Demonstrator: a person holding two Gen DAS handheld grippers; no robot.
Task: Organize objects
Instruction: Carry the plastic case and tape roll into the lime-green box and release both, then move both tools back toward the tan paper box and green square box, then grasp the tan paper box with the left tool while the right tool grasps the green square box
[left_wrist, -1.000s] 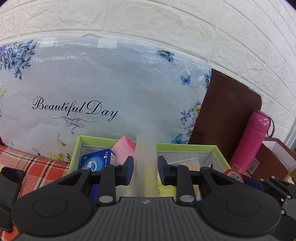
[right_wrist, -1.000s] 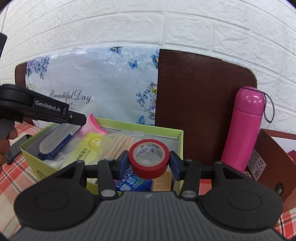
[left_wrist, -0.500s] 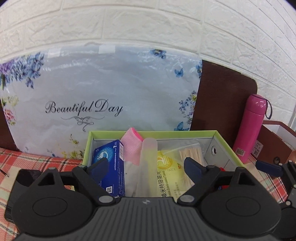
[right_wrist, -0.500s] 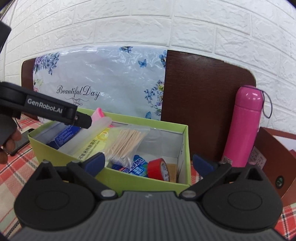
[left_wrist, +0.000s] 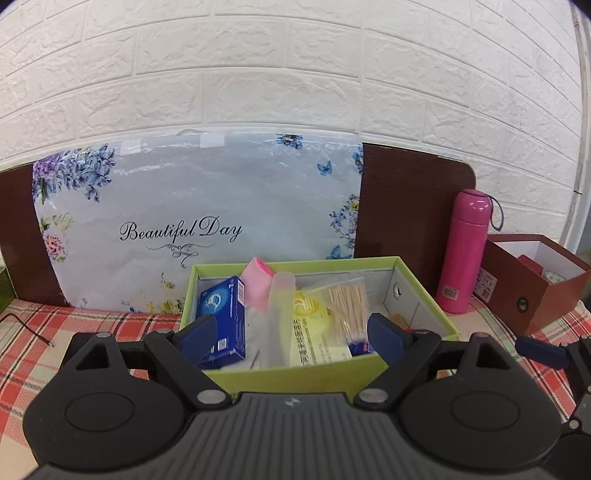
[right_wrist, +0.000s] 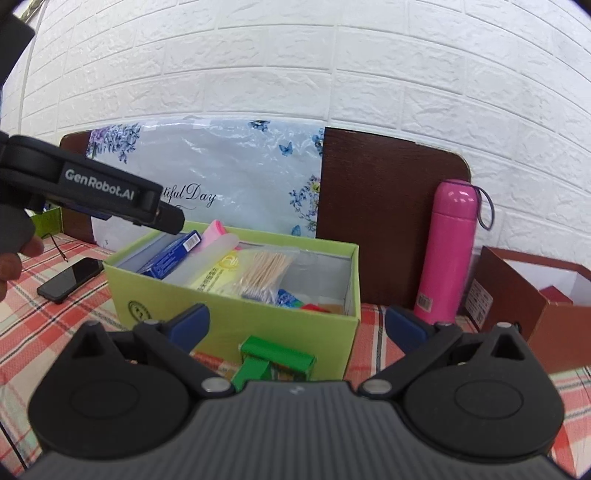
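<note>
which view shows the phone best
The right wrist view. The phone lies in plain sight there on the checked cloth, left of the green box, apart from it. The left wrist view does not show the phone at all; its left side shows only cloth and a thin dark wire.

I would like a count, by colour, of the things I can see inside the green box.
Blue: 2, the carton and a small packet
Pink: 1, the cloth
Yellow: 1, the packet
Red: 1, the tape roll
Clear: 2, the tube and the toothpick bag
Total: 7
</note>
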